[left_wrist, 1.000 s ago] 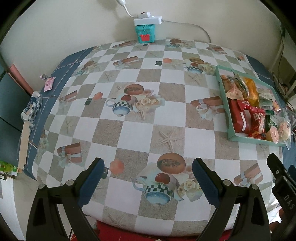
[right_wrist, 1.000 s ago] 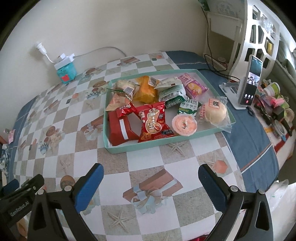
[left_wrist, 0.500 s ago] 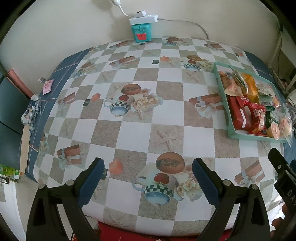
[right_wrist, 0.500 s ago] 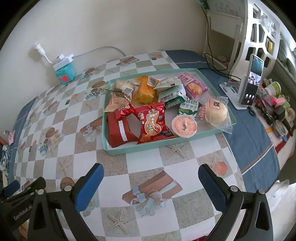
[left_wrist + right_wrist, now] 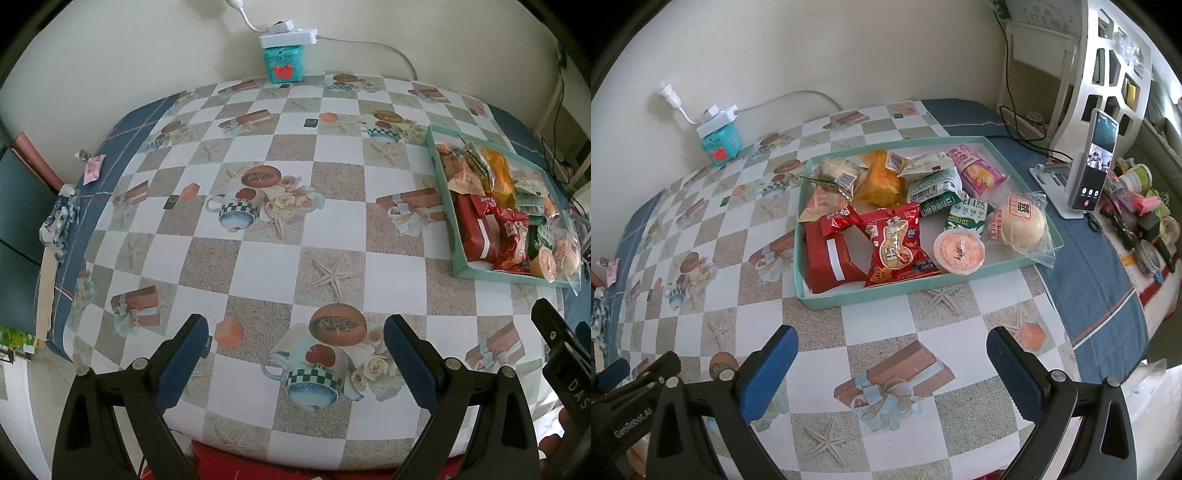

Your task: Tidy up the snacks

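A teal tray [image 5: 871,293] [image 5: 458,236] on the checked tablecloth holds several snacks: a red pack [image 5: 827,258], a red bag [image 5: 895,245], an orange jelly cup [image 5: 958,251], a wrapped bun [image 5: 1021,223], an orange-yellow bag [image 5: 881,181] and a pink pack [image 5: 979,173]. My right gripper [image 5: 892,365] stands open near the table's front edge, a short way in front of the tray, empty. My left gripper [image 5: 297,354] is open and empty over the front middle of the table, left of the tray. The snacks lie piled and partly hide each other.
A teal box with a white power strip [image 5: 284,55] stands at the wall. A phone on a white stand [image 5: 1089,166] and small clutter [image 5: 1137,210] lie right of the tray. A white shelf [image 5: 1108,55] rises at the back right.
Both views have drifted slightly: the tray sits a little farther left in the left wrist view and a bit higher in the right wrist view. Both grippers stay open.
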`<state>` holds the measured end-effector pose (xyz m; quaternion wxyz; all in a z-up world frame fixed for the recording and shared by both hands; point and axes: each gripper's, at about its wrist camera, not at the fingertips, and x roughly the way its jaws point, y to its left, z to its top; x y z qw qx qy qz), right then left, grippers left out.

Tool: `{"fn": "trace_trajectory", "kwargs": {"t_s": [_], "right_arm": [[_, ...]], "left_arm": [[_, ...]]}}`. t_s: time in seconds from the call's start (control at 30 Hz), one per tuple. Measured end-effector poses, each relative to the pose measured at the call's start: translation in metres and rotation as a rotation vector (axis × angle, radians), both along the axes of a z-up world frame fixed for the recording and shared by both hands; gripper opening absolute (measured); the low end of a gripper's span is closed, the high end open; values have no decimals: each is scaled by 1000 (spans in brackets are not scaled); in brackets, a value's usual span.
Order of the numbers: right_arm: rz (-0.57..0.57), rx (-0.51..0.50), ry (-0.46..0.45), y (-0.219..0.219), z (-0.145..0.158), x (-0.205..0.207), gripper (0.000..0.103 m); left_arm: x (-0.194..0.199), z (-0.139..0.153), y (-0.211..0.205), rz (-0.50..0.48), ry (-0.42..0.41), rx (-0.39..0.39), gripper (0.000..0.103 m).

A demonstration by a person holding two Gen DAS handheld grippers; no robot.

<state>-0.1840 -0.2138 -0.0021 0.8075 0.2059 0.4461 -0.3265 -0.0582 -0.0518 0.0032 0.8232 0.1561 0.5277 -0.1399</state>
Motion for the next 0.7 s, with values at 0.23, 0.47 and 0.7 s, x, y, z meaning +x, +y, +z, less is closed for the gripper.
{"fn": "trace_trajectory", "kwargs": {"t_s": [0.23, 0.47, 0.7], "right_arm": [[9, -2, 11, 0, -2, 2, 103], [13, 3, 23, 0, -4, 4, 103], [17, 5, 29, -1, -5, 5, 103]], "left_arm": [[1, -1, -1, 9, 4, -1, 96], [3, -2, -1, 27, 11, -9, 96], [3, -2, 0, 27, 12, -10, 96]]}}
